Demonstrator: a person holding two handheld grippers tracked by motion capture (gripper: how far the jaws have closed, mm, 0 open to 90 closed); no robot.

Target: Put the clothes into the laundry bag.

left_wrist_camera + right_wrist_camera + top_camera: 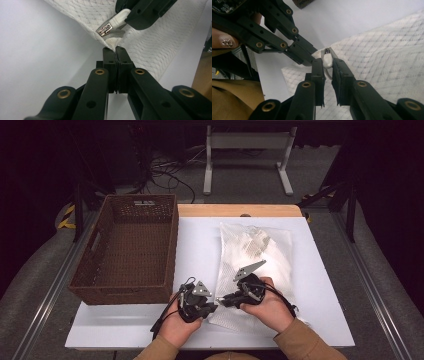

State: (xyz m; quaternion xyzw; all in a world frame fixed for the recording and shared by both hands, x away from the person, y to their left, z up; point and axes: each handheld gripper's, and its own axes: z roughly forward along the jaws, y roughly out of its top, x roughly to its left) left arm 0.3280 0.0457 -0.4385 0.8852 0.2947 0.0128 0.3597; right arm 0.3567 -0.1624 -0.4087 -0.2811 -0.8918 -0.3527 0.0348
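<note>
A white mesh bag [257, 255] lies flat on the white table [200, 245]. My left gripper [215, 306] is shut on the bag's near-left corner; in the left gripper view its jaws [116, 51] pinch the mesh edge [150, 47] just below the metal zipper slider [105, 29]. My right gripper [223, 299] meets it from the right, shut on the white zipper pull [327, 63], with the pull between its tips [327, 60]. The left gripper view has that pull [120, 17] held in the right gripper's jaws. White items show faintly inside the bag.
A brown wicker basket [172, 245] stands on the table's left side, open at the top. Bare table surface lies between basket and bag. A white metal stand [247, 142] and cables sit on the floor beyond the table.
</note>
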